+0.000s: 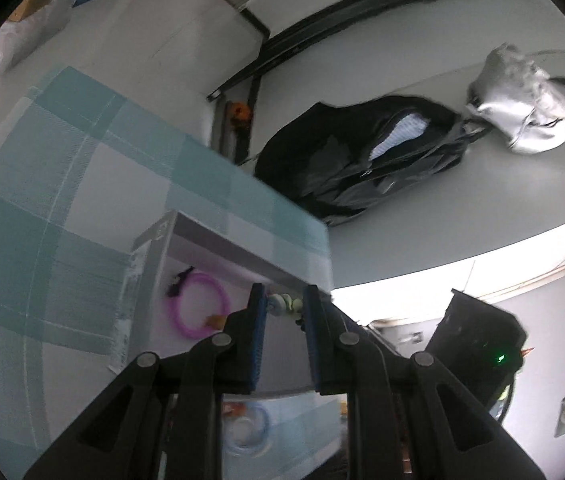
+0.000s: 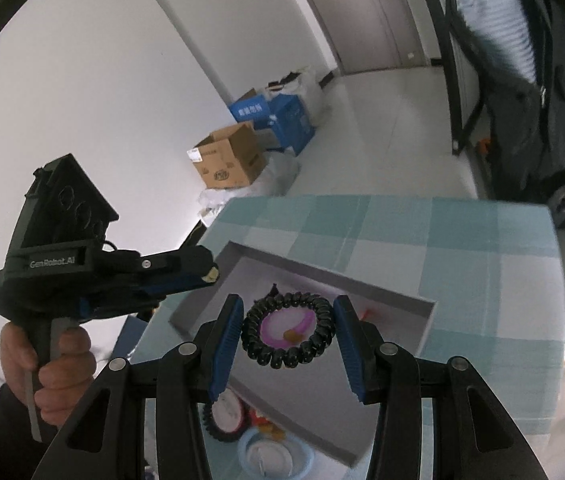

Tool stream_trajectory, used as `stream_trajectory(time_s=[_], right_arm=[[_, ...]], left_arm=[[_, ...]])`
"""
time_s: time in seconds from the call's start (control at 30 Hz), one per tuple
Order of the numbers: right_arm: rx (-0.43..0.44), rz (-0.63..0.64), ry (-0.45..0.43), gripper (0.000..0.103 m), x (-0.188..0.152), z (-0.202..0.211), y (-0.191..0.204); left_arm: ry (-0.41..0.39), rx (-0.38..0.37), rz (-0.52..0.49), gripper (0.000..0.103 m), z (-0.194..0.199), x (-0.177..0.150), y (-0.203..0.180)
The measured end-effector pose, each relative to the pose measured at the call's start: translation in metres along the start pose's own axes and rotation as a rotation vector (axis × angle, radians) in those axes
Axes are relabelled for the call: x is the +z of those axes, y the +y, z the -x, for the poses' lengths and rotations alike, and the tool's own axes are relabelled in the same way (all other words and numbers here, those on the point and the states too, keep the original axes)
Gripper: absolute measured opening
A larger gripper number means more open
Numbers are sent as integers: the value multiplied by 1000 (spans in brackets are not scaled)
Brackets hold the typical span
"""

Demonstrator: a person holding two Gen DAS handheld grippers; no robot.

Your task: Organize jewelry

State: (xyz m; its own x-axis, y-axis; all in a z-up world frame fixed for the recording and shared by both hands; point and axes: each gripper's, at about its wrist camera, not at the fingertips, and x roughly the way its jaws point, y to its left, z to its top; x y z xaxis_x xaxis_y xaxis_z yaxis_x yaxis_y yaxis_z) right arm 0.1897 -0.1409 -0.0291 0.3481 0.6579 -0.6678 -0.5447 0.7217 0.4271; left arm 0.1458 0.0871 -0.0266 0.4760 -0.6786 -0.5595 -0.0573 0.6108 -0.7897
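**Inspector:** Report the setting first.

**Operator:** White-walled room, pale floor. Cardboard boxes and blue cartons sit against the far wall, and a dark jacket hangs at the right. The work surface is a table under a teal-and-white checked cloth. A shallow grey tray lies open on it.

**Inspector:** Your right gripper?

**Operator:** My right gripper stands at a middling width, its blue pads pressing on either side of a black spiral hair tie. I hold it above the tray.

**Inspector:** And the left?

**Operator:** My left gripper is drawn in narrow on a small beaded piece, pale with a greenish bead; blur hides further detail. It sits over the tray's near right part. In the right wrist view my hand grips its handle at the left.

**Inspector:** Contents of the tray?

**Operator:** A pink ring with an orange tag lies flat on the tray floor, and a small dark item touches its far left edge. A pale blue ring rests on the near side, outside the tray, by a white disc with a black rim.
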Motion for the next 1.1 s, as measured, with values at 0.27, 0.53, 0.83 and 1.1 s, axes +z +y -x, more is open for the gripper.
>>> stream_trajectory(time_s=[0.27, 0.53, 0.83, 1.1], right_arm=[[-12, 68, 42, 45, 5, -13, 7], [-27, 50, 46, 52, 9, -15, -3], [-44, 145, -21, 83, -1, 9, 3], [-72, 40, -105, 89, -18, 47, -14]], left_arm=[[74, 95, -42, 14, -19, 6, -3], [105, 107, -72, 15, -32, 6, -6], [45, 13, -114, 78, -12, 1, -14], [-65, 41, -232, 78, 25, -24, -29]])
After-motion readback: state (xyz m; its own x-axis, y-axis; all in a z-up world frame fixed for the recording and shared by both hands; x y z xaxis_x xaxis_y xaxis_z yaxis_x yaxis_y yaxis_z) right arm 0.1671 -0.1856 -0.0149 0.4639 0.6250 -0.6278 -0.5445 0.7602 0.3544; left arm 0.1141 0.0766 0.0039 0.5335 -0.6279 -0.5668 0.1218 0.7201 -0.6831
